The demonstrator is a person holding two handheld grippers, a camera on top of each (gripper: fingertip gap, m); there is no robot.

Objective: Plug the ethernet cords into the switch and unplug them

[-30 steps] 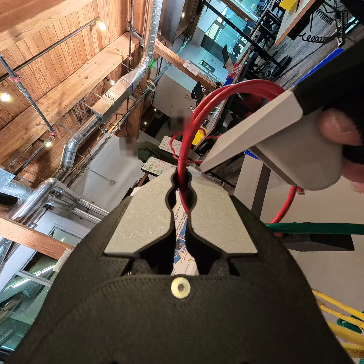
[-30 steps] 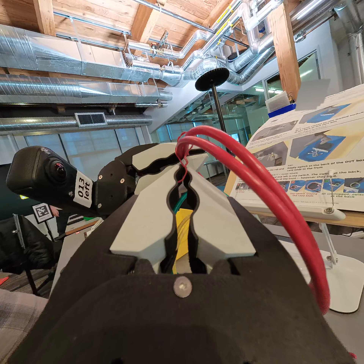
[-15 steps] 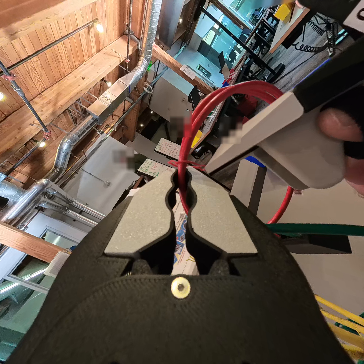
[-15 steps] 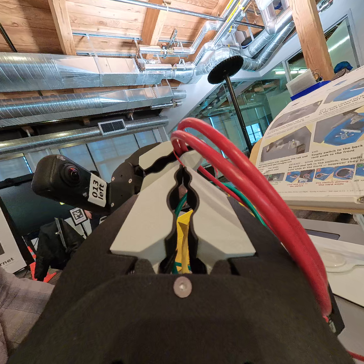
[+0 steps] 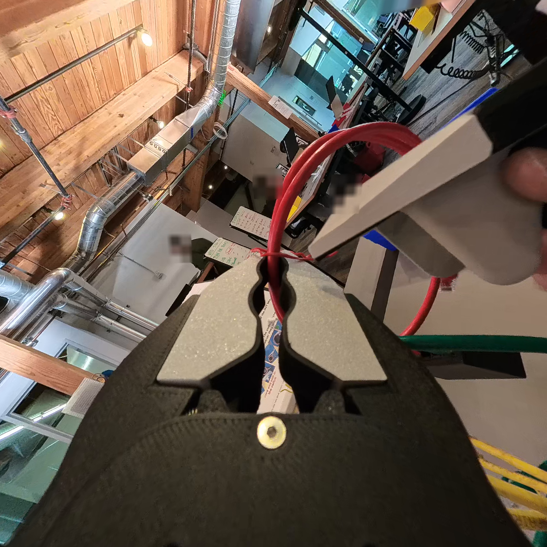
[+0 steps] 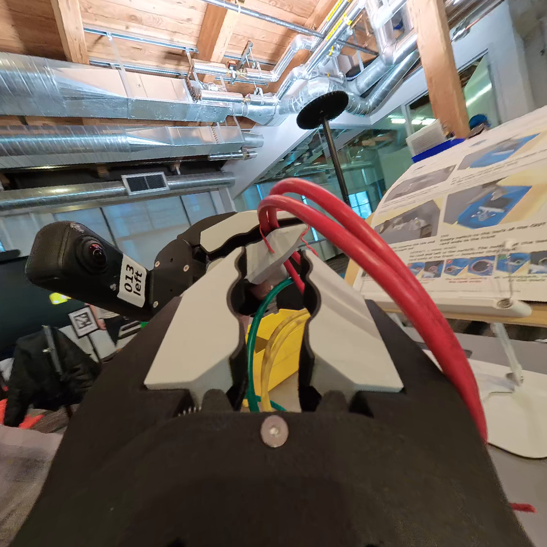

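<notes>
My left gripper (image 5: 273, 263) is shut on a coiled red ethernet cord (image 5: 349, 133) and holds it up in the air. A thin red twist tie (image 5: 291, 255) wraps the coil just past my fingertips. My right gripper (image 6: 273, 254) is open, its jaws on either side of the left gripper's tip (image 6: 275, 233) and the twist tie (image 6: 266, 239). The red cord (image 6: 384, 266) arcs over to the right and down. In the left wrist view the right gripper's grey fingers (image 5: 399, 201) reach in from the right, with their tip at the tie.
A green cord (image 6: 251, 340) and a yellow cord (image 6: 269, 355) hang below, over a yellow bin (image 6: 281, 331). A printed instruction sheet (image 6: 473, 222) stands on a white stand (image 6: 518, 414) at the right. A flat black object (image 5: 473, 367) lies under the green cord (image 5: 473, 343).
My right gripper was shut at the twist tie and has now opened. The left gripper still holds the red coil; the tie sits closer against its fingertips.
</notes>
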